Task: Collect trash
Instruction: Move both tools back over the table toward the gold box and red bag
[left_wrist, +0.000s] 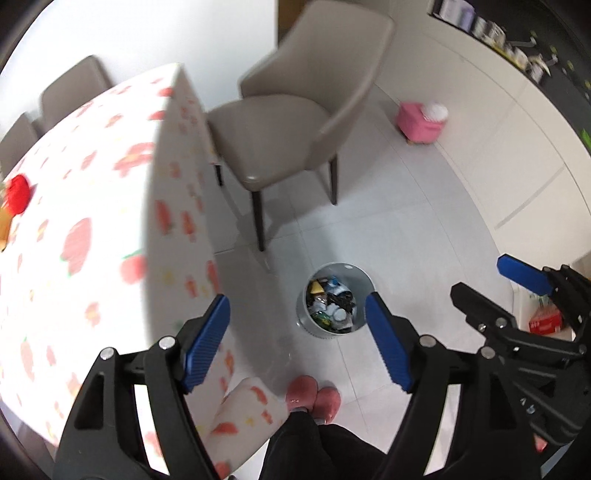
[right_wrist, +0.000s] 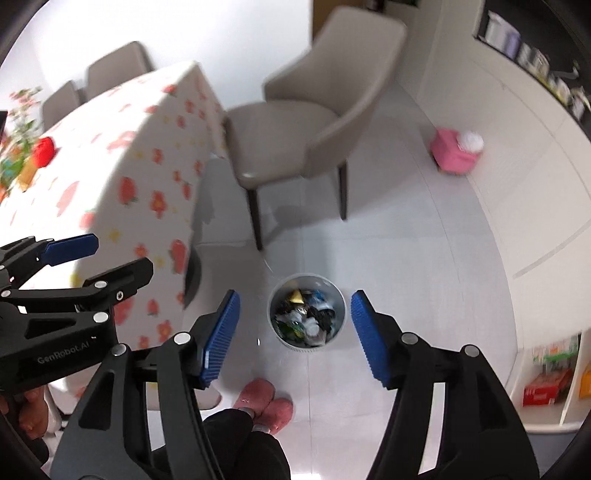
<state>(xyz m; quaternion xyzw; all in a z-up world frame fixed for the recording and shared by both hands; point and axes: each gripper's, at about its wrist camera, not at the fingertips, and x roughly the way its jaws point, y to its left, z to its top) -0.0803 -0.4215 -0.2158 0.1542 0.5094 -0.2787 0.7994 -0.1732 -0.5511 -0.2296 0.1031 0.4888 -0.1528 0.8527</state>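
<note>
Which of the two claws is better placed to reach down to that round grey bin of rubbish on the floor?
Right, marginally. The right gripper frames the round grey bin of rubbish squarely between its open blue fingers, while the left gripper has it off-centre, near one finger. Both are empty and above it.

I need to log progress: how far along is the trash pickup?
Mostly done, it seems: the bin on the floor already holds mixed trash. Nothing is in hand; the left gripper and right gripper are both open and empty above it. No loose trash shows on the floor.
</note>
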